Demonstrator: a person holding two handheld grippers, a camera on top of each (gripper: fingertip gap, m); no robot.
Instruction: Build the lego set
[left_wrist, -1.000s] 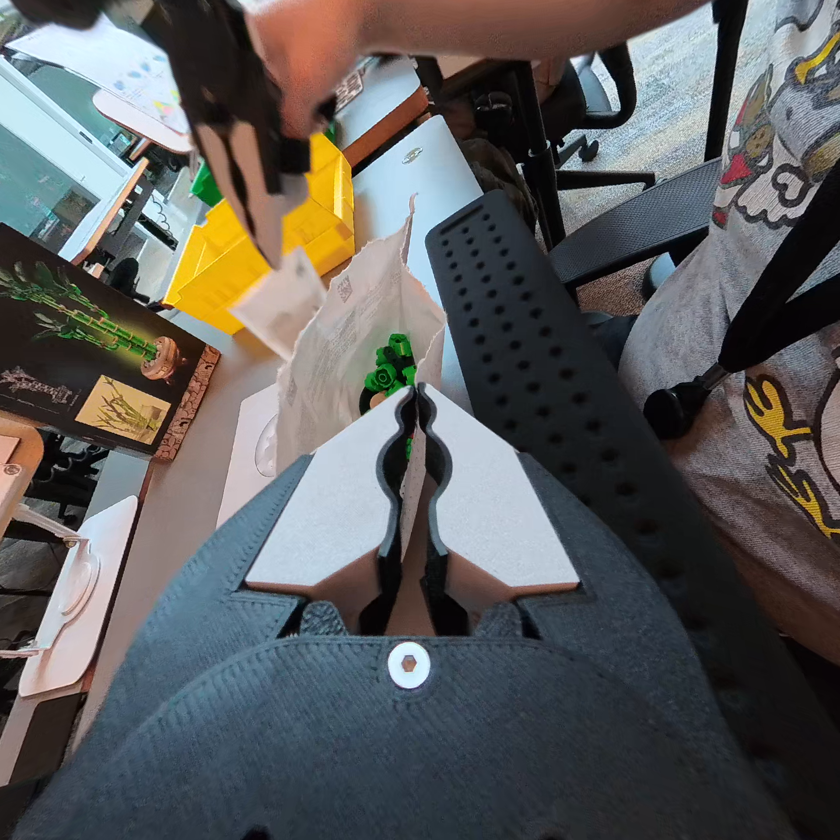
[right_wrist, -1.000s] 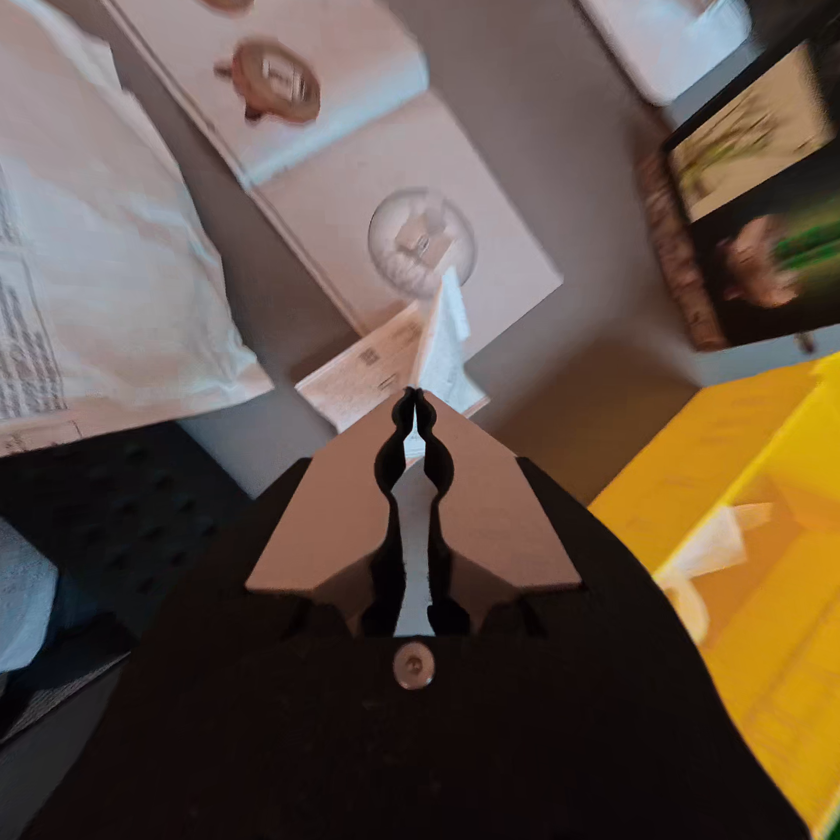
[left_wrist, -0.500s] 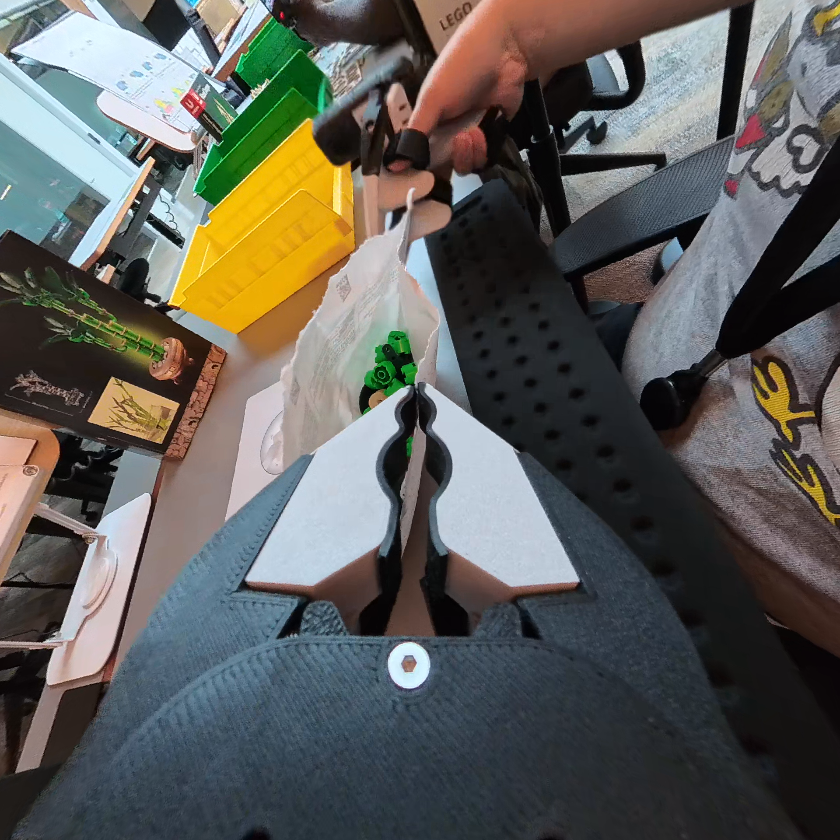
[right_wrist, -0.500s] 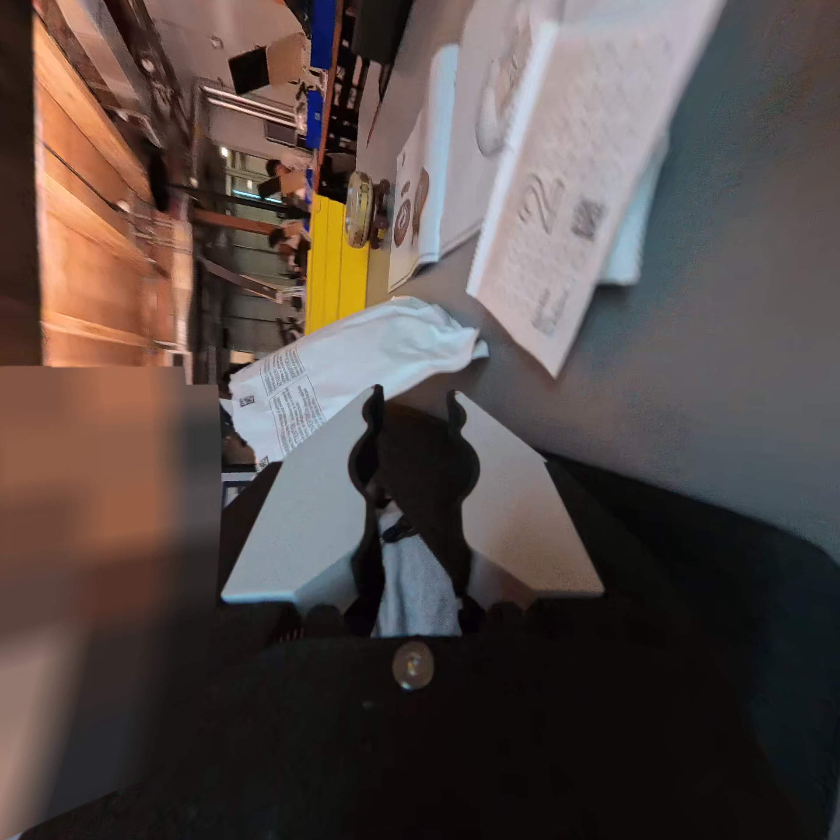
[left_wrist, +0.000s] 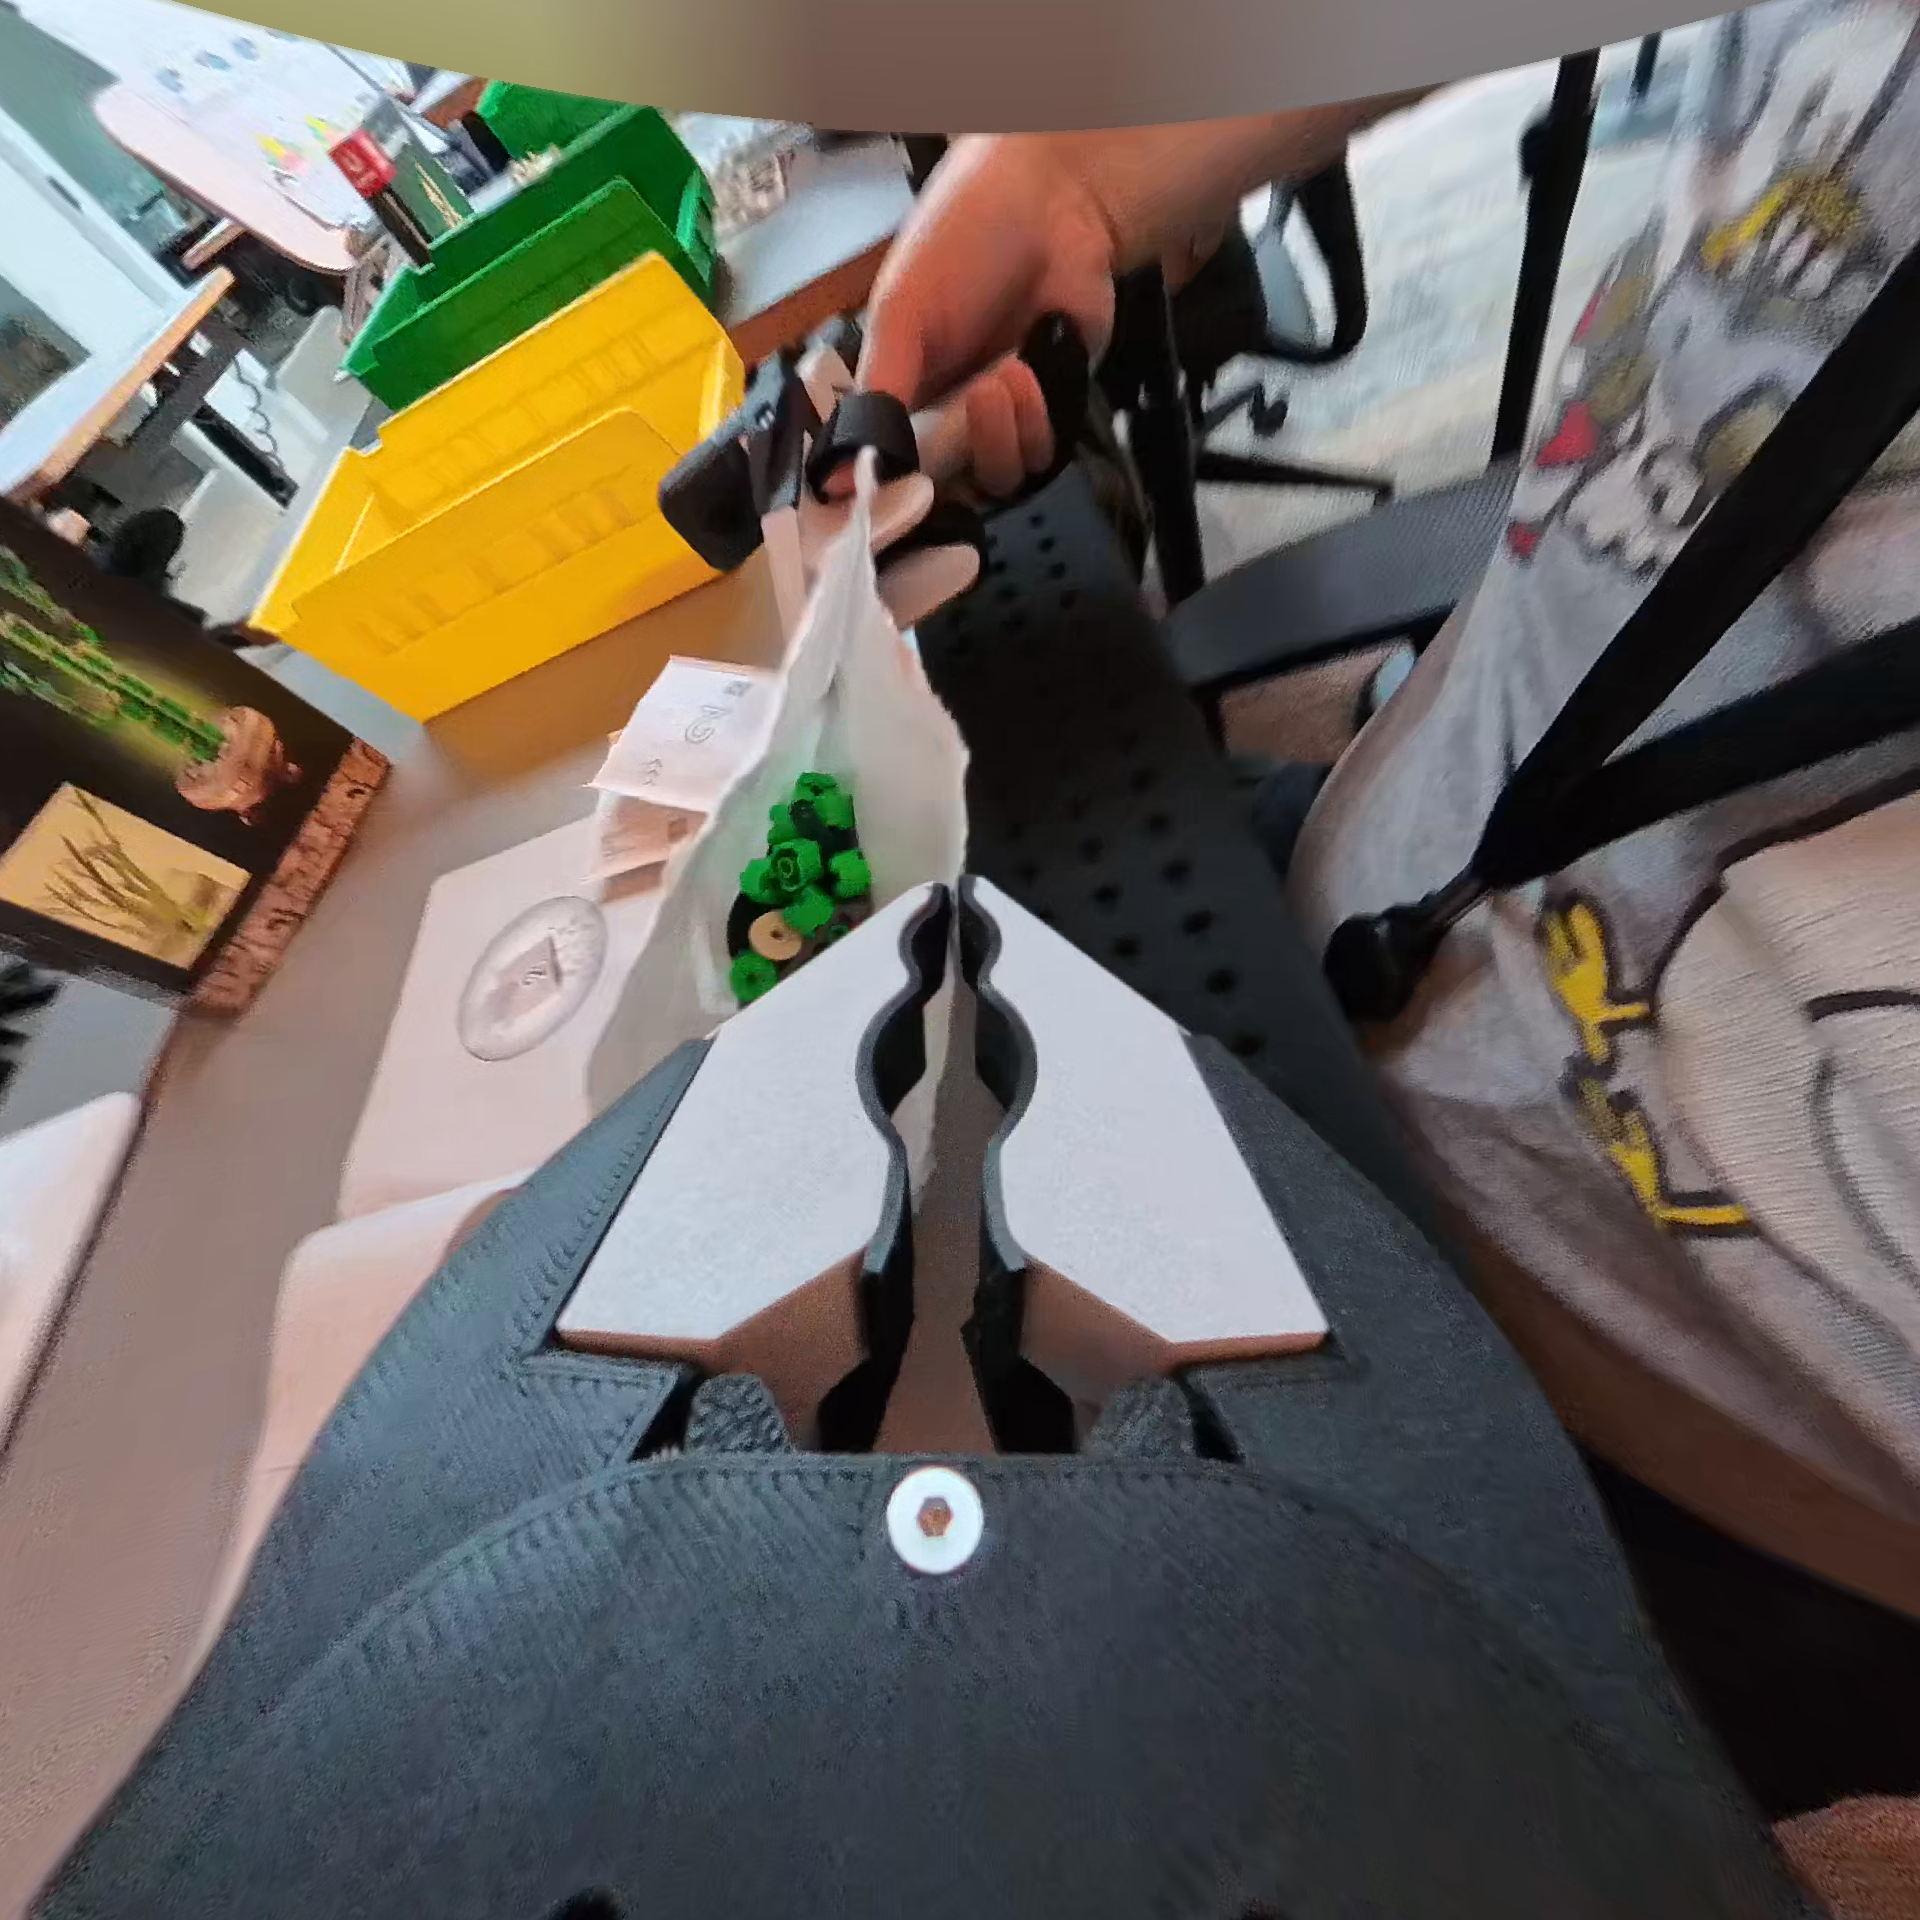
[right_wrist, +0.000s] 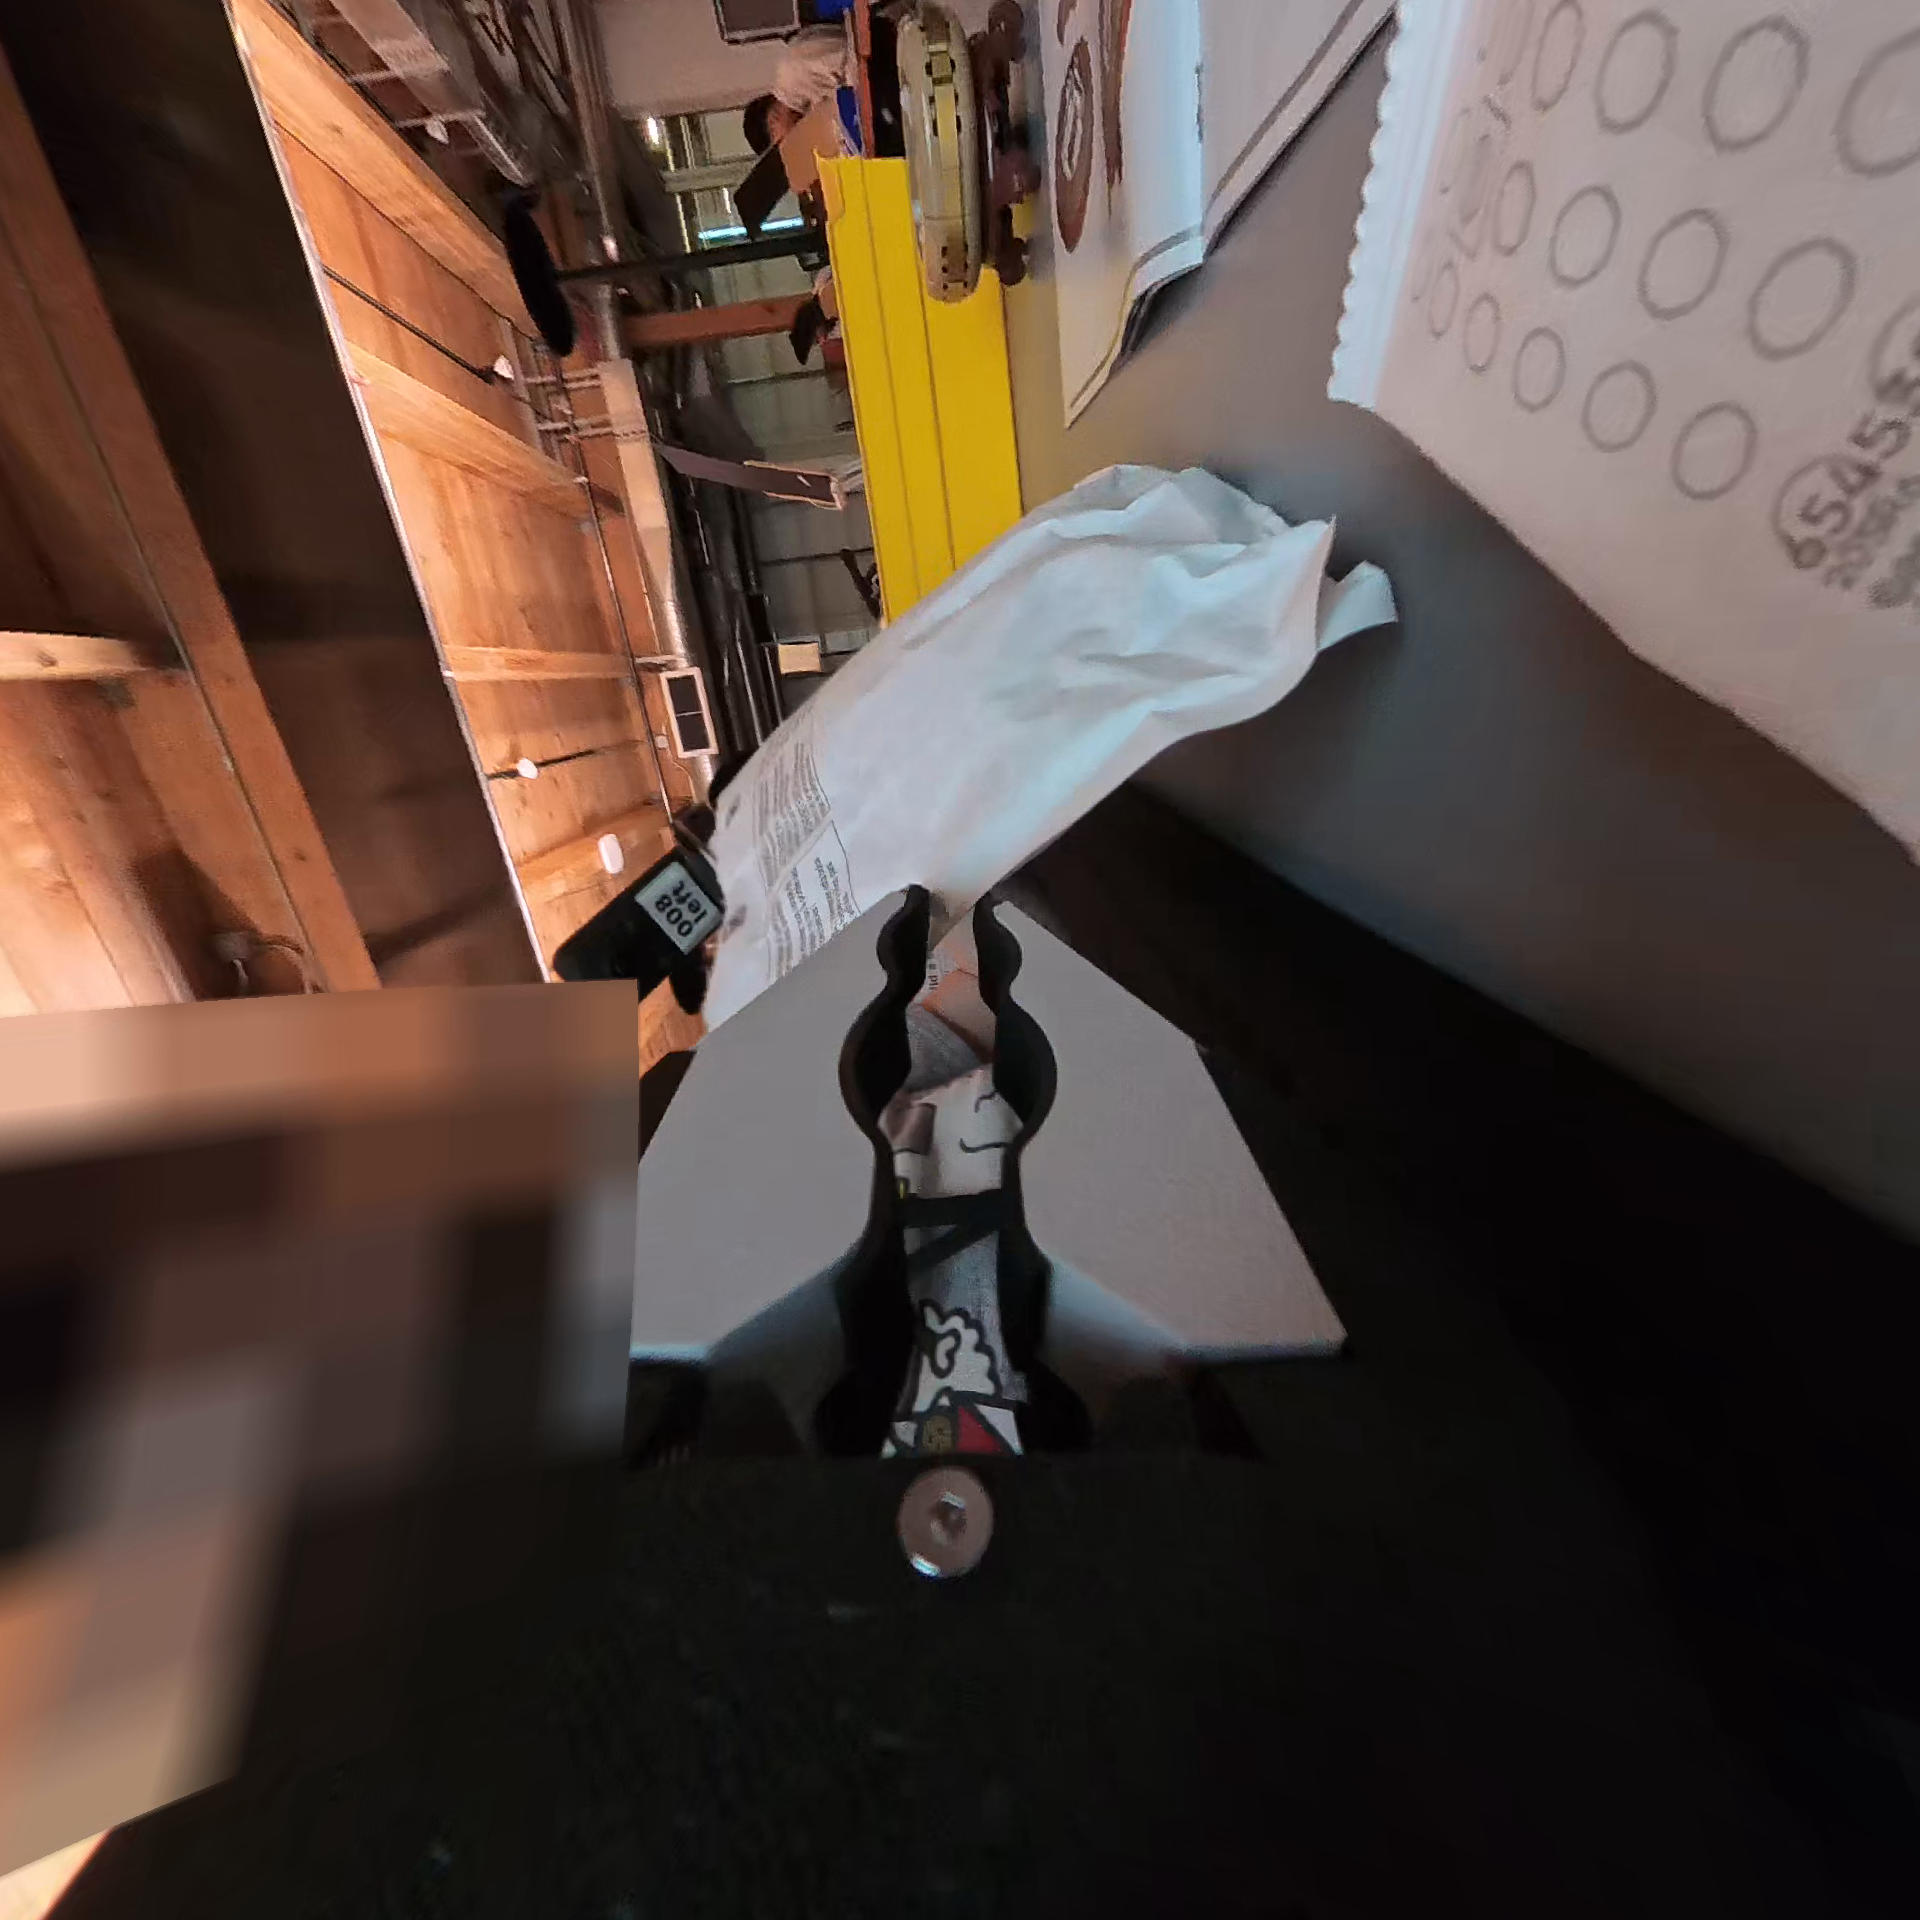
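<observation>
A white paper bag (left_wrist: 831, 707) stands open on the grey table (left_wrist: 312, 1049), with green and tan lego pieces (left_wrist: 805, 862) showing inside. My left gripper (left_wrist: 954, 891) is shut on the bag's near edge. My right gripper (left_wrist: 852, 499), held by a hand, pinches the bag's far top corner and holds it up. In the right wrist view the bag (right_wrist: 1039, 665) runs from the right gripper (right_wrist: 948, 914) to the table, and its edge sits between the nearly closed fingertips.
Yellow bins (left_wrist: 499, 520) and green bins (left_wrist: 540, 218) stand behind the bag. The lego box (left_wrist: 135, 790) lies at left, an instruction booklet (left_wrist: 499, 997) beside the bag, a torn paper piece (left_wrist: 696, 727) behind it. A black perforated chair part (left_wrist: 1091, 790) and the person's lap (left_wrist: 1662, 935) are at right. The tips of one gripper are about 15 centimeters away from the tips of the other.
The right gripper let go of the torn paper piece on the table, swung back and closed on the bag's top corner. The bag now stands taller and open. The left gripper kept its hold.
</observation>
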